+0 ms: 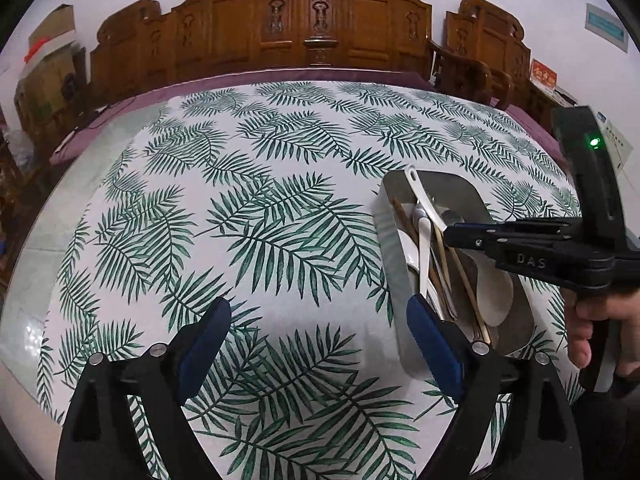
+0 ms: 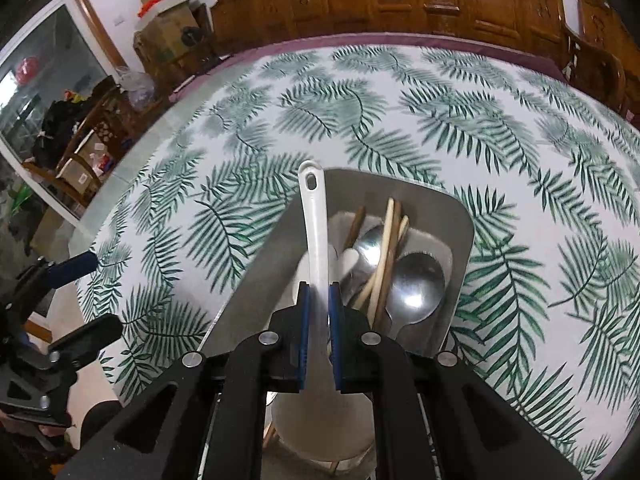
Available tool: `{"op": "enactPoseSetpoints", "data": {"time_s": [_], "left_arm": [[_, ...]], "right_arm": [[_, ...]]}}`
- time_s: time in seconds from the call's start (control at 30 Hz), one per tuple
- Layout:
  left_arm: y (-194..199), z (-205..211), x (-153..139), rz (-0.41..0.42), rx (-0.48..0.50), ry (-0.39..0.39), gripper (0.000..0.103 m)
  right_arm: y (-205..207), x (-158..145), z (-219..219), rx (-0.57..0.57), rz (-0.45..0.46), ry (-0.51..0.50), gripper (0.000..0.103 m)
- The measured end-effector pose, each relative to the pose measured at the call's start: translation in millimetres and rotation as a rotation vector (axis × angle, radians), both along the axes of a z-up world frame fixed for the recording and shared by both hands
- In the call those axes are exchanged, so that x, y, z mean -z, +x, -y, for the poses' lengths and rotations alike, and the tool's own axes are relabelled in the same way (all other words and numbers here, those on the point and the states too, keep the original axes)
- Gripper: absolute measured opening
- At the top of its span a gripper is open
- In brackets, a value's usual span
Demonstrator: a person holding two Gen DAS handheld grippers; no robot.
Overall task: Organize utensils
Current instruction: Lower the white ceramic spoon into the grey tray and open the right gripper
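A steel tray (image 2: pixel 268 276) on the leaf-print cloth holds metal spoons (image 2: pixel 416 284), wooden chopsticks (image 2: pixel 386 240) and a small white spoon (image 2: pixel 349 259). My right gripper (image 2: pixel 319 304) is shut on the handle of a white rice paddle (image 2: pixel 315 224). The handle points away over the tray, and the blade lies below the jaws, partly hidden. In the left wrist view the tray (image 1: pixel 394 264) lies at the right, and the right gripper (image 1: pixel 450 236) reaches in over it on the paddle (image 1: pixel 496 292). My left gripper (image 1: pixel 320 336) stands wide open over bare cloth, left of the tray, holding nothing.
The round table (image 1: pixel 24 264) has a glass rim beyond the cloth. Carved wooden chairs (image 1: pixel 312 20) line its far side. Cardboard boxes (image 2: pixel 168 12) and clutter stand at the far left. A hand (image 1: pixel 600 328) holds the right gripper's handle. The left gripper (image 2: pixel 104 292) shows at the left edge.
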State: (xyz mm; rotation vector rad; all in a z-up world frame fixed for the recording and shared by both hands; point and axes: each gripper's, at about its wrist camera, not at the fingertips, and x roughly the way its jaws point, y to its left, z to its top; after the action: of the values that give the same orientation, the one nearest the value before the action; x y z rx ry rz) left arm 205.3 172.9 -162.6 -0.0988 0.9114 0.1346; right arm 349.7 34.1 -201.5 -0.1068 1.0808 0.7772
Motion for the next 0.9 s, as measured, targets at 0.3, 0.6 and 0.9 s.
{"op": "enactPoseSetpoints", "data": {"time_s": [0.3,0.6,0.9], "left_arm": [[-3,5,-6,0.013,0.014,-0.004,0.088],[-9,25,-20,0.044,0.023,-0.006,0.091],[-29,68,-40,0.091,0.047,0.031,0.095]], "right_arm": [[-6,-4,6,0.013,0.027,0.012,0.012],[-31,-42,40,0.021,0.129,0.047,0.014],[-70,-76,106,0.113,0.238,0.060,0.079]]}}
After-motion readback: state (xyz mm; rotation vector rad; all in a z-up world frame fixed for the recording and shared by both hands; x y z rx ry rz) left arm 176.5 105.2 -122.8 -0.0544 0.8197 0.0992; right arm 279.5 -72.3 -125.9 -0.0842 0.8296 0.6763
